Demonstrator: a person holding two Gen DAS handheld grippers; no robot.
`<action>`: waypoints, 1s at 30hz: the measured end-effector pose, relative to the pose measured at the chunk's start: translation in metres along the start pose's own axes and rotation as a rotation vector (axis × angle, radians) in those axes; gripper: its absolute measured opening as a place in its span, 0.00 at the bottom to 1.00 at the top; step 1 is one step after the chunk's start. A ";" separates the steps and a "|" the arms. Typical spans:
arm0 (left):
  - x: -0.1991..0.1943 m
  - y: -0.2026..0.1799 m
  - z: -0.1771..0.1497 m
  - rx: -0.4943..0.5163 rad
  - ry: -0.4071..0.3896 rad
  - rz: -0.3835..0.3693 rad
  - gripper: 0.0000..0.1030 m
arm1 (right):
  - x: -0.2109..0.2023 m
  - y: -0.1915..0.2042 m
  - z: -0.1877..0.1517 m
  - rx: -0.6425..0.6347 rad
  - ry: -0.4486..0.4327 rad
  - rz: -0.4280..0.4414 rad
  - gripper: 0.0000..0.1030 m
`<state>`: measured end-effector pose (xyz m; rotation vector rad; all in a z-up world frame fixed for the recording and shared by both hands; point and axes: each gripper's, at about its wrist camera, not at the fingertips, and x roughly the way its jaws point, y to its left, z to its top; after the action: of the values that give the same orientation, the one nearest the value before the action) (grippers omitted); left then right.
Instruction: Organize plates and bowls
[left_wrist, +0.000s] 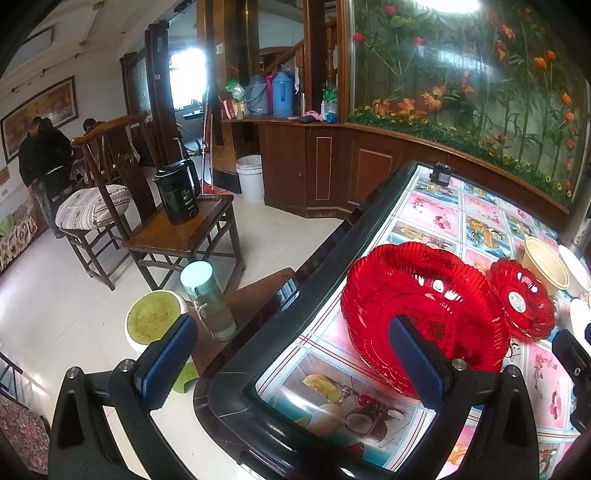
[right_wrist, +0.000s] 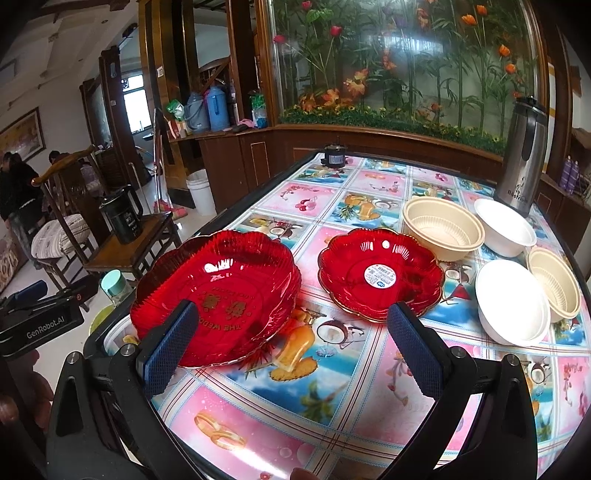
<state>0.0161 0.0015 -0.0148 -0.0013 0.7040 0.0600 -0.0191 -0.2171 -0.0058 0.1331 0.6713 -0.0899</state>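
Observation:
A large red plate (right_wrist: 218, 291) with gold lettering lies near the table's left edge, also seen as the large red plate (left_wrist: 424, 306) in the left wrist view. A smaller red plate (right_wrist: 380, 273) with a white sticker lies to its right; the small red plate (left_wrist: 522, 299) shows beyond the big one. Two beige bowls (right_wrist: 443, 229) (right_wrist: 554, 284) and two white bowls (right_wrist: 504, 227) (right_wrist: 511, 302) stand at the right. My right gripper (right_wrist: 291, 332) is open above the table, between the two red plates. My left gripper (left_wrist: 295, 354) is open over the table's left edge, holding nothing.
The table (right_wrist: 332, 398) has a colourful fruit-pattern cloth and a dark raised rim (left_wrist: 314, 266). A steel thermos (right_wrist: 522, 155) stands at the far right, a small black object (right_wrist: 334, 155) at the far edge. Left of the table: a bottle (left_wrist: 208, 299), a wooden chair with a black kettle (left_wrist: 179, 192).

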 end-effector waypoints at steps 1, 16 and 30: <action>0.000 0.000 0.000 0.001 0.001 0.000 1.00 | 0.000 0.000 0.000 0.002 0.001 0.002 1.00; -0.002 0.004 -0.001 -0.003 -0.003 0.000 1.00 | 0.002 0.001 -0.002 -0.017 0.003 -0.008 1.00; 0.009 -0.003 0.005 0.018 0.014 0.007 1.00 | 0.016 -0.011 0.000 0.031 0.047 0.006 1.00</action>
<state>0.0261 -0.0011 -0.0165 0.0177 0.7183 0.0603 -0.0080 -0.2289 -0.0165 0.1672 0.7170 -0.0916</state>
